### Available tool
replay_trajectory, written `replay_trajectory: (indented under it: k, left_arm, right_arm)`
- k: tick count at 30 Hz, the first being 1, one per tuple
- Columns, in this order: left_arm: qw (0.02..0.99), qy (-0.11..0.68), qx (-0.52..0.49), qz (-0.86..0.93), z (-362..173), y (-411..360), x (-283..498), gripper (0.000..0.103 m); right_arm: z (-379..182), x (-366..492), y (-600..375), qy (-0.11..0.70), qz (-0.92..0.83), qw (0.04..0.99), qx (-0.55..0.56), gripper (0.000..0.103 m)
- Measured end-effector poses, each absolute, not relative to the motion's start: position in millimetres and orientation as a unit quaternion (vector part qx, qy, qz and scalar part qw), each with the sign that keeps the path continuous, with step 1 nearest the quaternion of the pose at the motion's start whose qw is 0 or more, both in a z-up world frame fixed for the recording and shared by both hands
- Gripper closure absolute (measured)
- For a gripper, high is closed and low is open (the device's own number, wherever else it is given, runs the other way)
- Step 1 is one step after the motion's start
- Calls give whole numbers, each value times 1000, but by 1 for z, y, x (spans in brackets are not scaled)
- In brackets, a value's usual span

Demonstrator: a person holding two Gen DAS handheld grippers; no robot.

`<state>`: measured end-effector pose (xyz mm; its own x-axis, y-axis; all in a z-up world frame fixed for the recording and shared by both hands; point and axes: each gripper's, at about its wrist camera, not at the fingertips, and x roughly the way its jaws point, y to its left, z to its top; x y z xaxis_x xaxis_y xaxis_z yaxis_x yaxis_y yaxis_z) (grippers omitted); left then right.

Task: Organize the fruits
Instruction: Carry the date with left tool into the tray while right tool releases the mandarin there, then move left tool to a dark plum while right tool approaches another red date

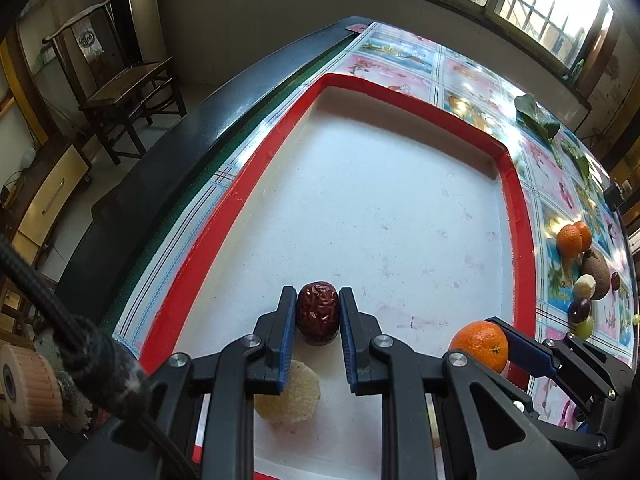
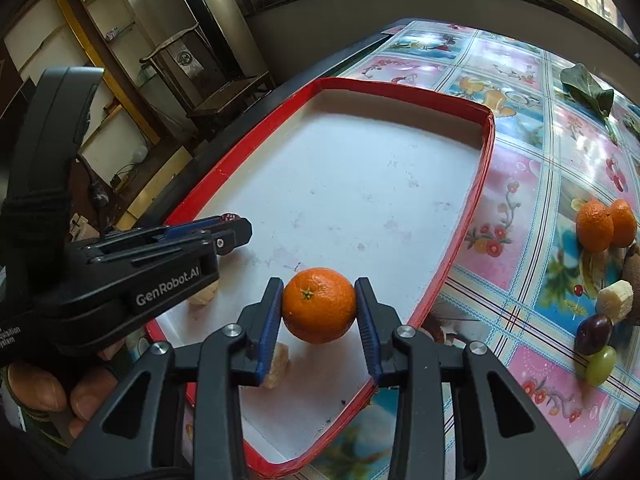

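Risks first. The red date [image 1: 317,313] is small and wrinkled; the left tool [image 1: 317,334] pinches it only near the fingertips, so a tilt or early release could let it slip out and roll across the tray [image 1: 516,216]. The orange [image 2: 319,305] is round and hard; if the right tool [image 2: 320,312] opens above the tray floor, it probably rolls toward the red rim or into the pale fruit slice [image 1: 289,396]. The two tools work close together over the near end of the tray, so a clash is possible.

Positions: left tool is narrowly closed on the date, date between the blue pads, low over the tray floor; can't tell if it touches. Right tool is half-closed around the orange, pads on both sides, over the tray's near end. More fruit [image 2: 604,272] waits on the surface right of the tray, well apart.
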<state>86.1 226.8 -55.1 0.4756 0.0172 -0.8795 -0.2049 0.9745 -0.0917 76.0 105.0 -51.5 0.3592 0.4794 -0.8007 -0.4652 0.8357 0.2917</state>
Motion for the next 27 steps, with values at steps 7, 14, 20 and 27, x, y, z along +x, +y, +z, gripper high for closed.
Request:
replay_trajectory:
  k: [7, 14, 20, 27]
  left_arm:
    - [854, 509, -89, 66, -53, 226, 85, 80]
    - [863, 489, -106, 70, -36, 228, 75, 58]
    - [872, 472, -108, 66, -18, 215, 62, 56]
    - [880, 463, -101, 41, -3, 189, 45, 53]
  right_arm:
    - [-55, 77, 116, 486, 290, 824, -11, 64]
    - [-46, 72, 99, 483, 288, 827, 11, 62]
    - [-27, 60, 73, 462, 286, 839, 35, 60]
    - [-19, 38, 32, 453, 274, 846, 65, 56]
